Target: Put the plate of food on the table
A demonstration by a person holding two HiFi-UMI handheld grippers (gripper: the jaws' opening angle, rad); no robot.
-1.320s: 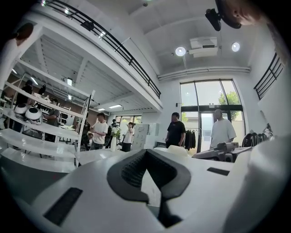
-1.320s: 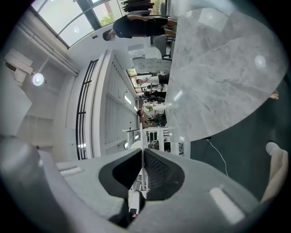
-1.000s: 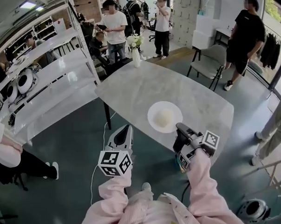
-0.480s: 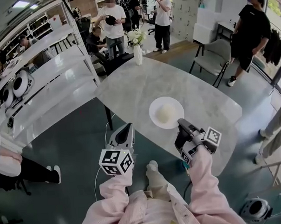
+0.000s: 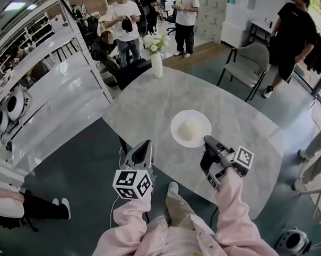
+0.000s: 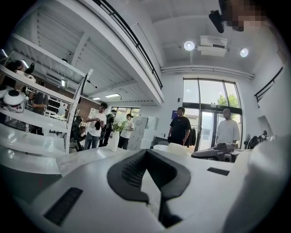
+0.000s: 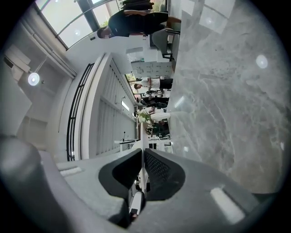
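A white plate (image 5: 182, 122) with a pale mound of food (image 5: 190, 130) is over the near part of the grey marble table (image 5: 144, 109). Whether it rests on the top I cannot tell. My right gripper (image 5: 207, 143) is shut on the plate's near right rim. In the right gripper view the rim (image 7: 143, 136) shows as a thin white line between the closed pads. My left gripper (image 5: 144, 145) hangs shut and empty off the table's near left edge, apart from the plate. The left gripper view shows the food (image 6: 176, 147) beyond its closed jaws.
A white vase of flowers (image 5: 156, 56) stands at the table's far end. A grey chair (image 5: 248, 62) is at the far right and white shelving (image 5: 53, 92) along the left. Several people stand beyond the table, one at the right (image 5: 292, 34).
The table has drawn closer beneath me and the view has shifted. The plate has stayed in the right gripper's hold, and both grippers keep their places relative to each other.
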